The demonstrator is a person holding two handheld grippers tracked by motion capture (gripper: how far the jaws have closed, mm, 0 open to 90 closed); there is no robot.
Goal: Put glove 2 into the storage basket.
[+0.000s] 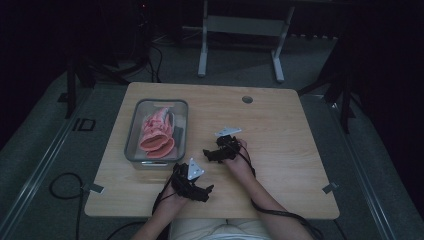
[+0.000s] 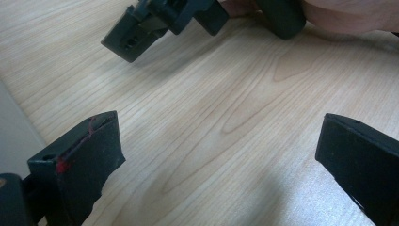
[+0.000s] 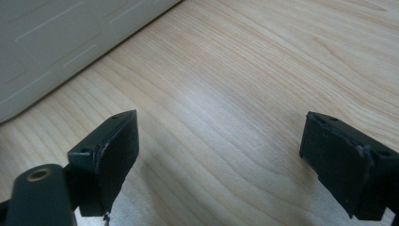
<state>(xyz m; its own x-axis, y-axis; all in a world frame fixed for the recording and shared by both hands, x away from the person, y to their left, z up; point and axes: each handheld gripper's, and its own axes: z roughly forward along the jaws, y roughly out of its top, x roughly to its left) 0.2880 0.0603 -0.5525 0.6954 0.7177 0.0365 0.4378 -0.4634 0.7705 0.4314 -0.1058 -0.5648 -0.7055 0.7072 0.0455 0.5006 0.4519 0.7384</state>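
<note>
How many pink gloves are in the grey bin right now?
2 that I can make out, lying side by side in the grey bin at the table's left: one pink glove nearer the bin's left wall, the other beside it. More may be hidden underneath.

Gloves [image 1: 158, 134]: pink. Bin [image 1: 133, 131]: grey. Table [image 1: 280, 125]: light wood grain. Grippers' jaws: black.

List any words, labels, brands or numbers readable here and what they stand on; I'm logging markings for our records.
No readable text in these pictures.
Grey bin: bare walls, no label to be seen.
Pink gloves in the bin: no print legible.
Left hand-held gripper and right hand-held gripper: plain black, open jaws; a red smear on one left pad, not writing.
Wooden table: only grain.
</note>
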